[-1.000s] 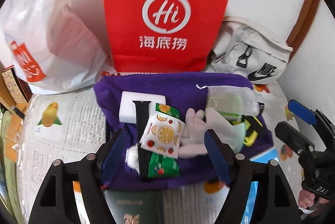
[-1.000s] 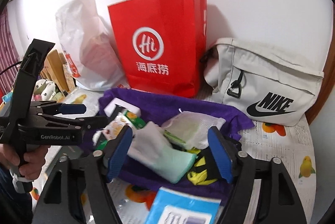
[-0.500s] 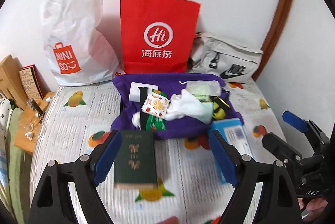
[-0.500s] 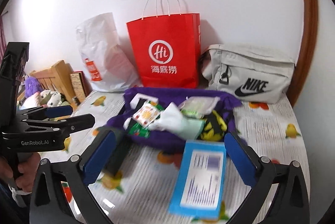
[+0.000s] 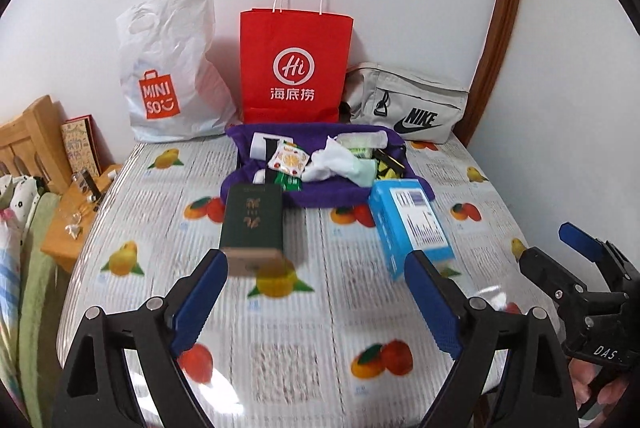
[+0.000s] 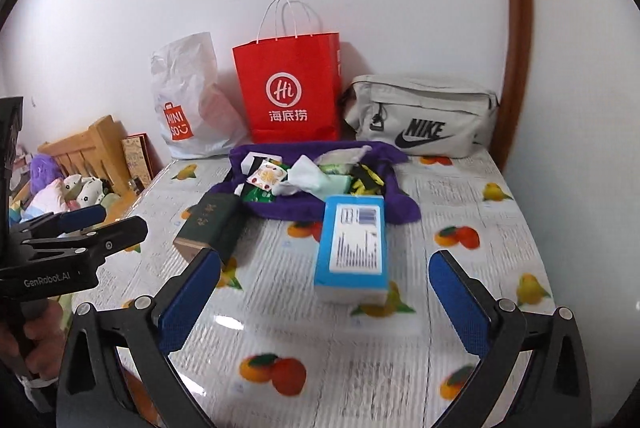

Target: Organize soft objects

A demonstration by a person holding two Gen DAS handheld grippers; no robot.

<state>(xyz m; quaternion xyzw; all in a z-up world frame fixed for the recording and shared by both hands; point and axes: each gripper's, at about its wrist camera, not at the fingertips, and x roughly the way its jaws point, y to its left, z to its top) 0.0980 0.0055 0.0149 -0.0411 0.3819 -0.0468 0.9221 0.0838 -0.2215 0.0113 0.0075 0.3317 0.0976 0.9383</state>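
We hold the left gripper (image 5: 316, 296) over the fruit-patterned tabletop (image 5: 312, 356), its jaws opening with nothing between them. Just ahead of its left finger lies a dark green box (image 5: 252, 224); ahead of its right finger lies a blue box (image 5: 412, 224). Our right gripper (image 6: 324, 304) is spread wide and empty, the blue box (image 6: 354, 248) directly ahead between its fingers. Farther ahead of both grippers sits the purple cloth (image 5: 332, 195) heaped with soft objects (image 5: 340, 163): white fabric, snack packets, a yellow-black piece. Beyond it stand a red paper bag (image 5: 296, 67), a white plastic bag (image 5: 172, 67) and a grey pouch (image 5: 408, 103).
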